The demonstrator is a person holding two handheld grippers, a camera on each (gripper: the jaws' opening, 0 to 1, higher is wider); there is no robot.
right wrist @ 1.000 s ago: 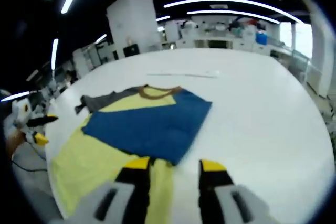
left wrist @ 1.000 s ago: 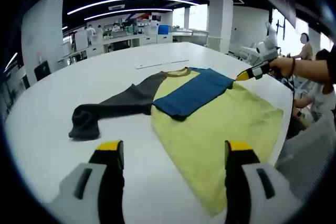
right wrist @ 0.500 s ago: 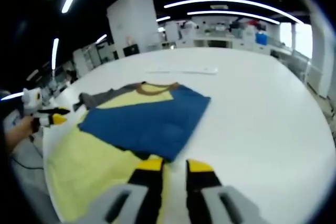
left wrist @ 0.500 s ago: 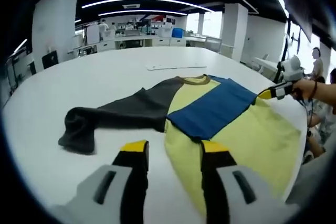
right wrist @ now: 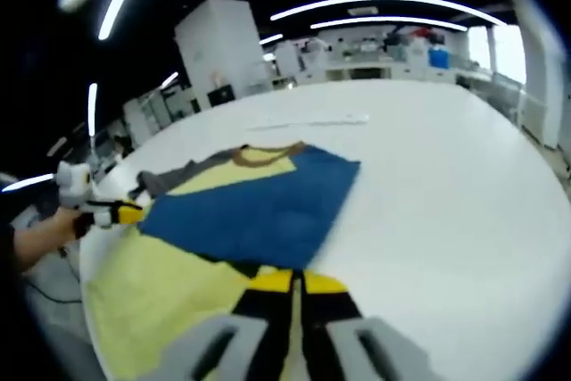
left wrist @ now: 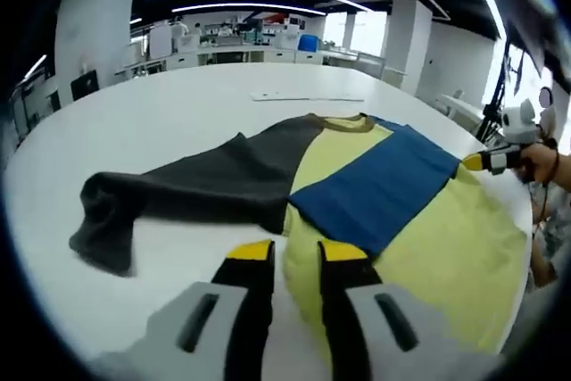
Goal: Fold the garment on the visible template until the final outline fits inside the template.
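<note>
Two grippers are working at a shirt [left wrist: 393, 211] lying flat on a white table [left wrist: 169, 104]. The left gripper [left wrist: 296, 252] is showing a narrow gap between its jaws around the yellow hem at 6 o'clock. The right gripper [right wrist: 296, 281] is nearly closed; whether it is pinching cloth cannot be told. The blue sleeve [right wrist: 259, 202] is lying folded across the body, and the grey sleeve [left wrist: 178, 189] is stretching toward 9 o'clock.

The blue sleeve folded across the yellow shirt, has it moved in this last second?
No. The blue sleeve lies across the yellow shirt, its top edge beside the brown collar; the camera moved.
</note>
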